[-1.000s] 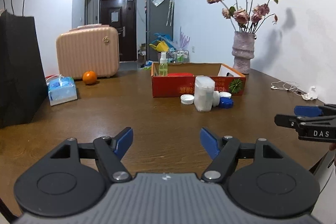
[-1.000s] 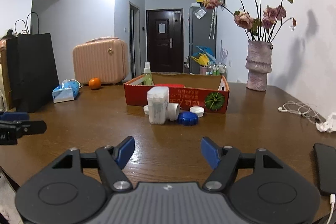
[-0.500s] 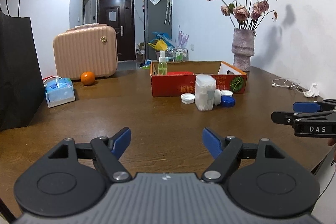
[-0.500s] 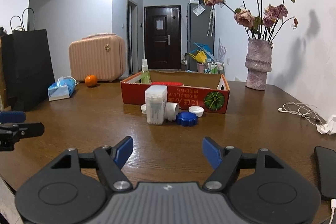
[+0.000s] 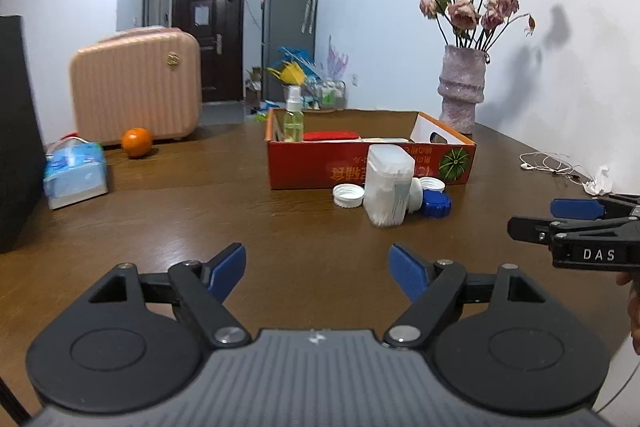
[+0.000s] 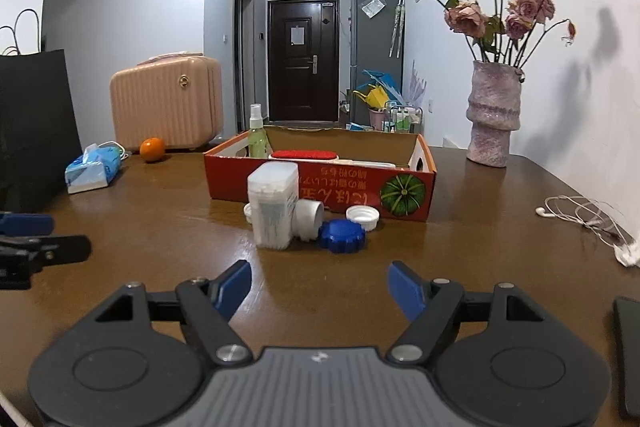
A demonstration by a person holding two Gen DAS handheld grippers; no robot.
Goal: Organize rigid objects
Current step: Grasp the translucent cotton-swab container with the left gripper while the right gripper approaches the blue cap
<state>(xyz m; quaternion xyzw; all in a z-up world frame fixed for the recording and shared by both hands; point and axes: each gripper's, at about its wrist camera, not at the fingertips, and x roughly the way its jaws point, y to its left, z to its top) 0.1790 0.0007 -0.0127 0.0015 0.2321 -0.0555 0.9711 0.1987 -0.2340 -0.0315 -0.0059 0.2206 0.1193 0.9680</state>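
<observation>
Change: both views sit closer to the cluster by the box than a second ago; the swab jar and caps look larger; my pads stand wider apart than before
Left gripper (image 5: 318,269): its jaws are opening; nothing between the blue pads, only bare table (image 5: 160,219); it touches none of the objects
Right gripper (image 6: 319,285): spread wide with empty wood between the pads; it holds nothing; in the left view it shows at the right edge, a hand behind it
Swab jar (image 6: 273,205): upright on the table, just in front of the red box (image 6: 320,187); straight ahead of my right gripper, ahead and a little right of my left
White bottle (image 6: 309,218): lying on its side, touching the jar's right flank
Blue cap (image 6: 342,235): flat on the table, just beside the bottle's mouth; nearest of the cluster to me
White caps: one (image 6: 363,217) to the right against the box front; another (image 5: 348,195) left of the jar
Box contents: a spray bottle (image 6: 258,135) upright in the left corner; a red item (image 6: 304,155) lying behind the front wall
Open room: a wide bare strip of wood between my grippers and the cluster; more bare wood to the left up to the tissue pack (image 6: 94,169) and orange (image 6: 152,149)
Edges: earphones (image 6: 576,213) and a dark phone (image 6: 628,347) lie to the right; a black bag (image 6: 34,131) stands far left; a vase (image 6: 494,115) stands behind the box near the wall
</observation>
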